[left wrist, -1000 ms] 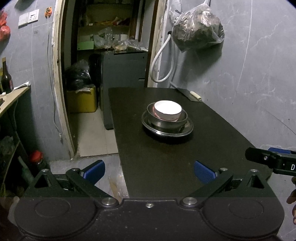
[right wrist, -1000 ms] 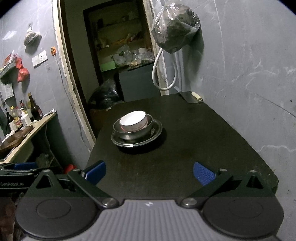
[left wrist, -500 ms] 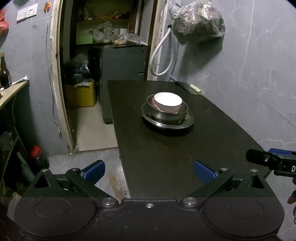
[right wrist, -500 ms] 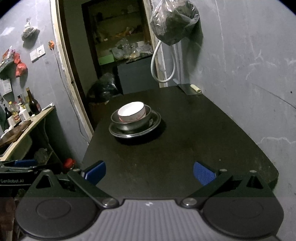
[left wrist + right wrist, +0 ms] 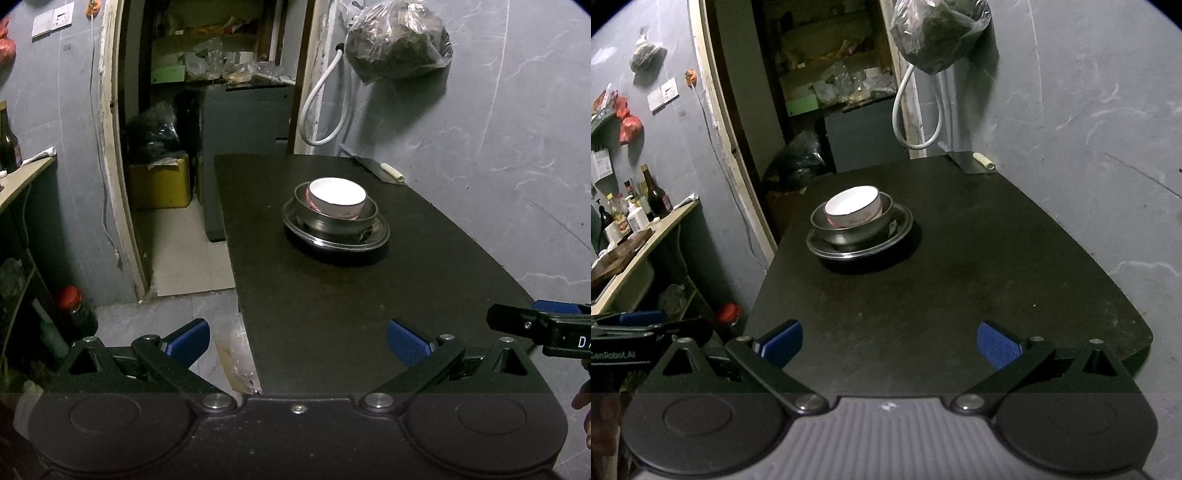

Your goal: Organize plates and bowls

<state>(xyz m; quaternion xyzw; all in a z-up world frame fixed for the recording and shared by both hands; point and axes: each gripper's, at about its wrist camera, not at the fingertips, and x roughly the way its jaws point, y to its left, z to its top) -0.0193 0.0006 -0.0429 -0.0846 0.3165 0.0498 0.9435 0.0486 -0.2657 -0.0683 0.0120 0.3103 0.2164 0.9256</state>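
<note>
Plates and bowls sit nested in one stack: a steel plate (image 5: 335,240) lowest, a steel bowl (image 5: 334,218) in it, a white bowl (image 5: 337,194) on top. The stack stands on the dark table (image 5: 354,295), toward its far half and nearer the left edge than the wall-side edge. Bare tabletop runs from the stack to the near edge. At the far right corner lies a cleaver (image 5: 376,170) by the wall. The left gripper (image 5: 298,341) hangs over the near left corner, spread wide and holding nothing. The right gripper (image 5: 889,341) hangs over the near edge, likewise wide apart with nothing between its blue pads (image 5: 997,345).
</note>
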